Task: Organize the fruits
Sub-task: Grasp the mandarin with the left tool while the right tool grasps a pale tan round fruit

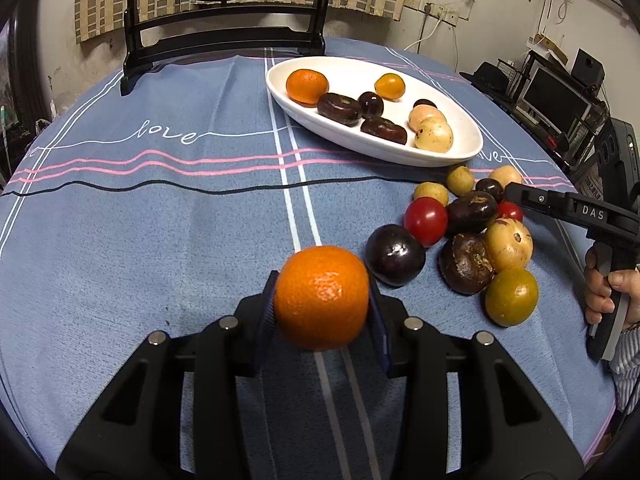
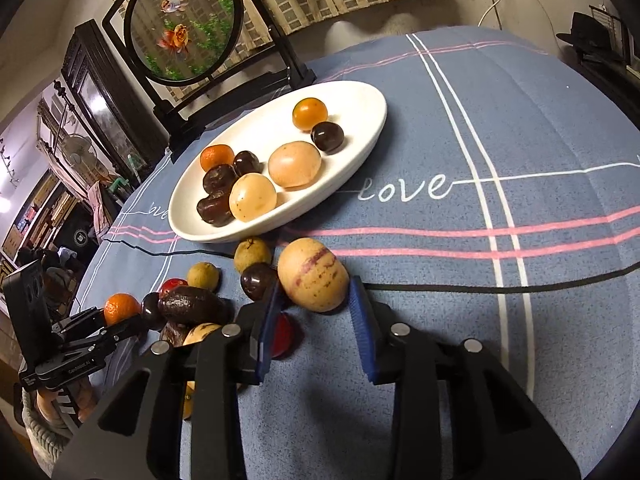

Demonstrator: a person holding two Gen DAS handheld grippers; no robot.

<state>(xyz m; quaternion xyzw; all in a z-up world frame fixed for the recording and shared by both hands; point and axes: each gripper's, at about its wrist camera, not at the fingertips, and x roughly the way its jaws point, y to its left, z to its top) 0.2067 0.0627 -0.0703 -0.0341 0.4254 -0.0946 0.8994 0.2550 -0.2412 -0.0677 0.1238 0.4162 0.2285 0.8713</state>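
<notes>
Left wrist: left gripper (image 1: 321, 312) angled down, jaws clamping orange (image 1: 321, 297).

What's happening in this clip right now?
A person is sorting fruit from a loose pile on a blue tablecloth into a white oval dish that already holds several. The left hand-held gripper grips an orange above the cloth. The right hand-held gripper has closed on a speckled yellow fruit at the pile's edge.
</notes>
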